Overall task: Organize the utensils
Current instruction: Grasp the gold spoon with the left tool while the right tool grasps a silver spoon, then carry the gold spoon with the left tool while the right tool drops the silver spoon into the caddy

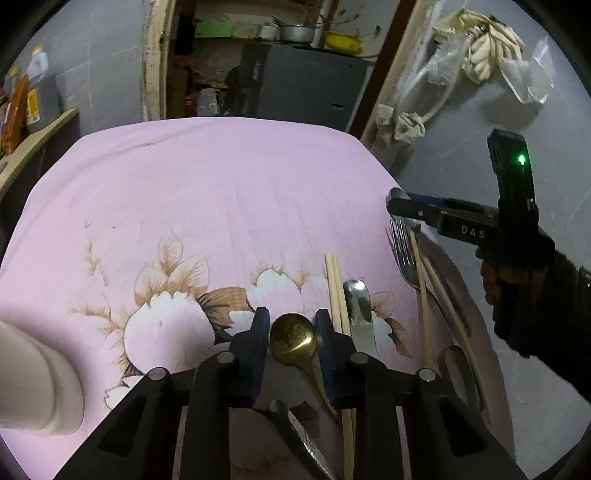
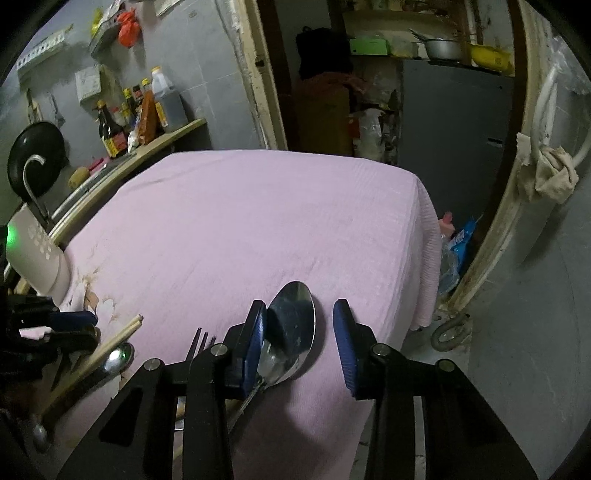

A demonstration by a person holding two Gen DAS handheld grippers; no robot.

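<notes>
Cutlery is shown spread along the near edge of a table draped in a pink cloth [image 1: 229,192] printed with pale flowers. Nearest the left wrist camera, the left gripper [image 1: 291,312] is seen pointed steeply down, its blue pads [image 1: 258,339] closed against both sides of the bowl of a gold spoon [image 1: 293,338], whose handle runs back under the right-hand finger. Just beside that finger a pair of chopsticks [image 1: 337,295] and a butter knife [image 1: 359,314] are laid side by side on the cloth. A beige holder [image 1: 37,376] is glimpsed at the left edge of that view.

In the right wrist view, the right gripper [image 2: 300,304] is held over a steel spoon [image 2: 291,325] lying on the cloth near the table's corner. Its fingers are parted: the left pad is against the spoon's bowl, while the other pad is kept clear of it by a visible gap. The tines of a fork [image 2: 201,338] are seen just left of that gripper.

Farther off, beyond the table's left side, a shelf of sauce bottles [image 2: 147,107] is set against a grey tiled wall, with a black pan [image 2: 35,155] hung beside it. A doorway is framed beyond the table, where a grey cabinet [image 1: 306,81] is topped with a metal pot [image 1: 295,33].
</notes>
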